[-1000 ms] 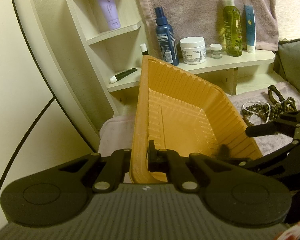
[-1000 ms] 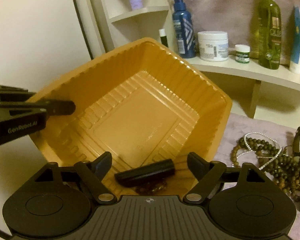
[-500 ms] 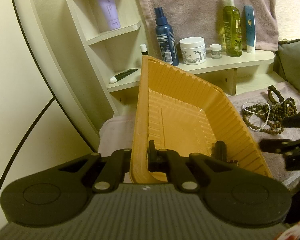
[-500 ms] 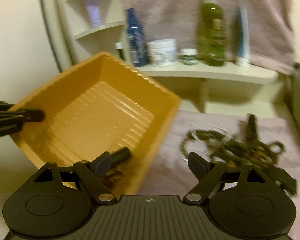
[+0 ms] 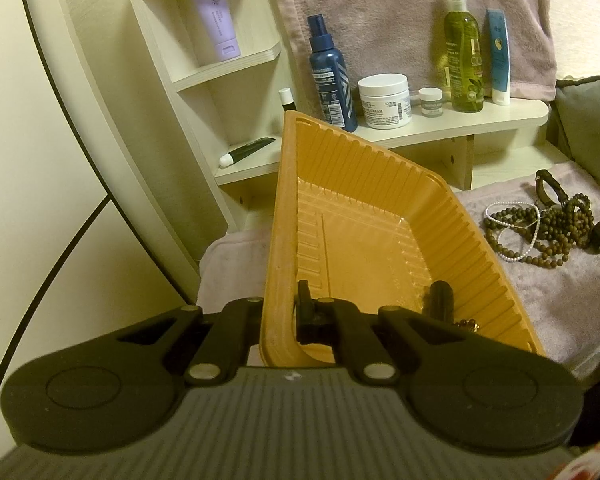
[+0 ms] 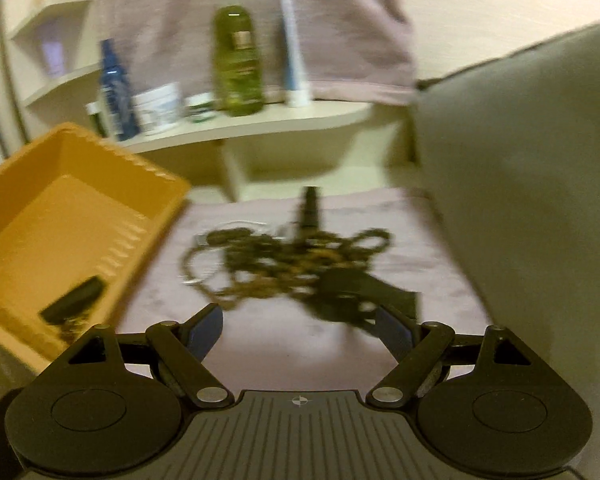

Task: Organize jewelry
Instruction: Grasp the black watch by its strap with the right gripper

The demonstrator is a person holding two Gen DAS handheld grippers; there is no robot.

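My left gripper [image 5: 282, 308] is shut on the near wall of the orange ribbed tray [image 5: 380, 184], which it holds tilted. Inside the tray lie a black cylinder [image 5: 440, 296] and a small beaded bracelet [image 5: 466, 324]. To the right, a tangle of brown bead strands [image 5: 540, 232] and a pearl strand [image 5: 500, 210] rests on the mauve towel. In the blurred right wrist view, my right gripper [image 6: 300, 328] is open just short of that jewelry pile [image 6: 292, 256], with nothing between its fingers. The tray [image 6: 60, 160] sits to its left.
A cream shelf [image 5: 460, 124] behind holds a blue spray bottle [image 5: 332, 84], a white cream jar [image 5: 384, 100], a green bottle [image 5: 462, 60] and a tube. A grey-green cushion [image 6: 520, 160] rises close on the right. A round mirror edge [image 5: 80, 100] stands left.
My right gripper has swung rightward from above the tray to the jewelry pile, still open. The left gripper and the tray have stayed put.
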